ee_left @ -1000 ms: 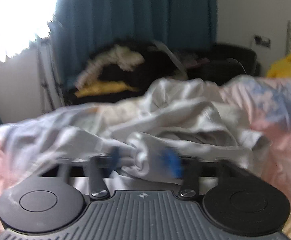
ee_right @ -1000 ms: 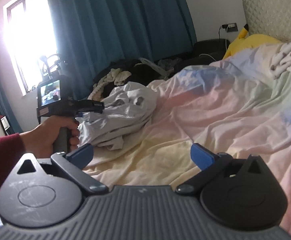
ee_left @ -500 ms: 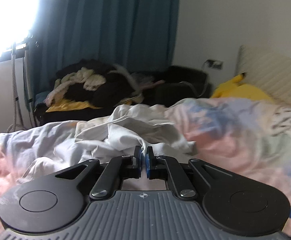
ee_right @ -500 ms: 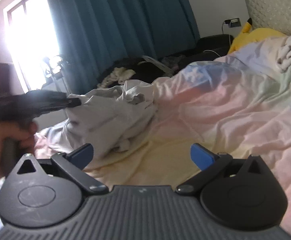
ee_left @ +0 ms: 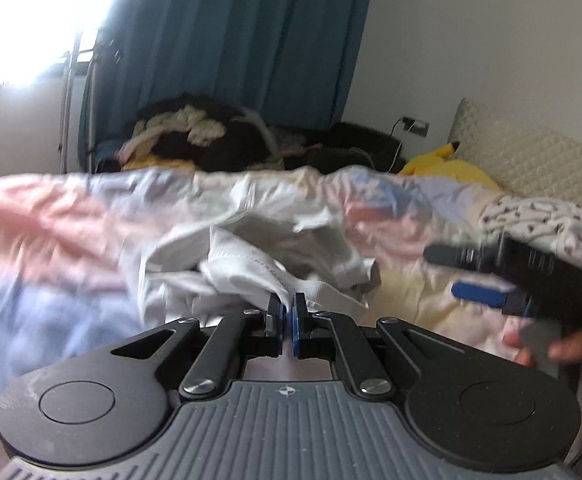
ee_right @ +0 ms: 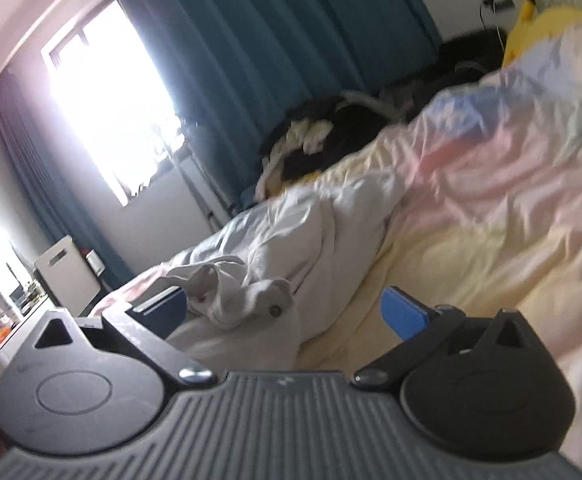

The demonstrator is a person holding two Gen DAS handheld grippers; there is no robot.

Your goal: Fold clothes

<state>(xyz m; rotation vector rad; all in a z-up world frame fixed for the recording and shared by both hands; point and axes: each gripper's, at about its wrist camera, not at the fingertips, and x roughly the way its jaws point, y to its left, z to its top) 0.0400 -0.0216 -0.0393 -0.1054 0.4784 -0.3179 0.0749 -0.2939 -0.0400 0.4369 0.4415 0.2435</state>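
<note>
I had the left hand-held gripper [ee_left: 287,312] clenched on the crumpled white garment [ee_left: 251,264]; right hand-held gripper [ee_right: 287,312] released; folding not begun.

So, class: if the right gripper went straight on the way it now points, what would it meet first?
Most likely the crumpled white garment, which lies just ahead between the open right gripper fingers on the pastel bedspread. Depth is hard to judge through the fisheye.

White garment [ee_left: 247,256], pastel duvet [ee_left: 51,220] — pink, blue, yellow — teal curtain [ee_left: 231,40], blue-padded fingers [ee_right: 405,314]
</note>
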